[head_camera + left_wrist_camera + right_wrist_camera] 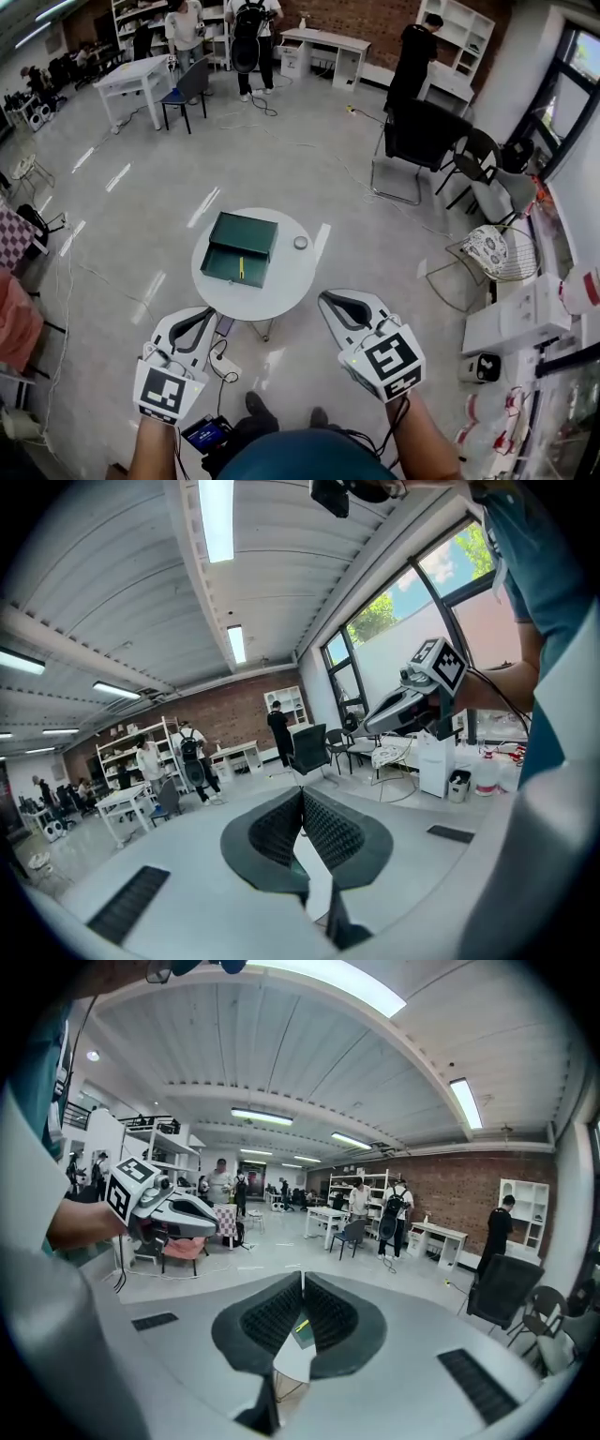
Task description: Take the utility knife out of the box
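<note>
A dark green box (242, 234) stands on a round white table (300, 277), its front drawer (223, 273) pulled out. A yellow utility knife (241, 269) lies in the drawer. Both grippers hover short of the table's near edge, and neither touches anything. My left gripper (206, 315) is shut and empty; its jaws meet in the left gripper view (302, 791). My right gripper (330, 300) is likewise shut and empty (302, 1275). Below its closed tips the right gripper view shows the knife (302, 1326) in the green box (308, 1336).
A small grey round object (300, 243) sits on the table right of the box. A power strip (226, 367) and cables lie on the floor under the table. A black chair (422, 136) and a wire chair (492, 255) stand to the right. People stand by desks far back.
</note>
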The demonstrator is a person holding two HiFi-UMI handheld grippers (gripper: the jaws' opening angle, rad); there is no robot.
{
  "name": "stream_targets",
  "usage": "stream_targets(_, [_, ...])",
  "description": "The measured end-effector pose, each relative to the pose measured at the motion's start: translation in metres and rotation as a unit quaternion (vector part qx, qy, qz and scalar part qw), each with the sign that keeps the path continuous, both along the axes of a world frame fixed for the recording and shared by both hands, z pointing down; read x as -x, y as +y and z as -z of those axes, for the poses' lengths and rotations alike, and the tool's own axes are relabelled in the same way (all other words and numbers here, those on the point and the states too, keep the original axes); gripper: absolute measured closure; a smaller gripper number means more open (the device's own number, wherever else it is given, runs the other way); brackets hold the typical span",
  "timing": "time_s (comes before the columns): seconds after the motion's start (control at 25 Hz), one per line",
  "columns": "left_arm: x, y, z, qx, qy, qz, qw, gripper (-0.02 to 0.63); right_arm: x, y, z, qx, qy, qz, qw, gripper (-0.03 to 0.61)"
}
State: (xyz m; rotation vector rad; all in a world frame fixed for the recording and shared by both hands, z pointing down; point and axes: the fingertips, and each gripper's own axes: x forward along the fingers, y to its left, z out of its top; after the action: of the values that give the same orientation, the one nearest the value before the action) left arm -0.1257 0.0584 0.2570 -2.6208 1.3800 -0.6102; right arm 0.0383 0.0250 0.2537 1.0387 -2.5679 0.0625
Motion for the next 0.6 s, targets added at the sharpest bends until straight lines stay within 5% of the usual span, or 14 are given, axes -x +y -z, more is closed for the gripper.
stream_targets(0.6, [0.069, -0.071, -0.01, 0.006, 0.01, -0.049, 0.9987, 0.597, 0.054, -0.054, -0.007, 0.005, 0.006, -0.061, 0.998, 0.54])
